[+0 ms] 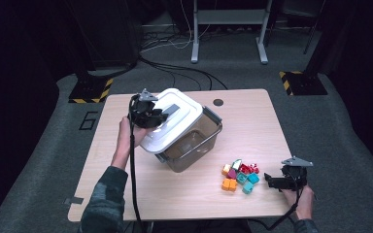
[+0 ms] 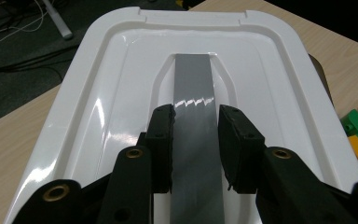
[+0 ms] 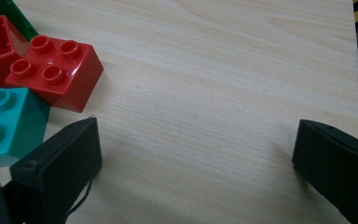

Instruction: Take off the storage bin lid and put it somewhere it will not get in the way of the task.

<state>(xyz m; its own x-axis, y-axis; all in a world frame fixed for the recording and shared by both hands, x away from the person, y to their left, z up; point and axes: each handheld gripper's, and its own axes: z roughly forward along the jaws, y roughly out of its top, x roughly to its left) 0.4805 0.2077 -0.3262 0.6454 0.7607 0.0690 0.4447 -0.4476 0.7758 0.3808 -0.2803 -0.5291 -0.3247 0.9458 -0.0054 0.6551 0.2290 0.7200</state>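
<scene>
On the table (image 1: 126, 194), the left gripper (image 2: 196, 140) pinches the lid's grey handle (image 2: 193, 88); right gripper (image 3: 196, 154) spread.

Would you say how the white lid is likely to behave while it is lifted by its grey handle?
The white lid looks glossy, so probably slippery. It seems stiff moulded plastic, likely light. Gripped only at the grey handle by the left gripper, it may tilt.

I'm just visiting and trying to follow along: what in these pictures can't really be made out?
- High view: the bin's contents; its white lid, lifted askew, and smoky walls hide the inside.
- High view: the toy bricks are too small to count or tell shapes.
- Left gripper view: the grey handle's near end is covered by the left tongs clamped on it.
- Right gripper view: the red brick and teal brick neighbours are cut off by the left edge.
</scene>
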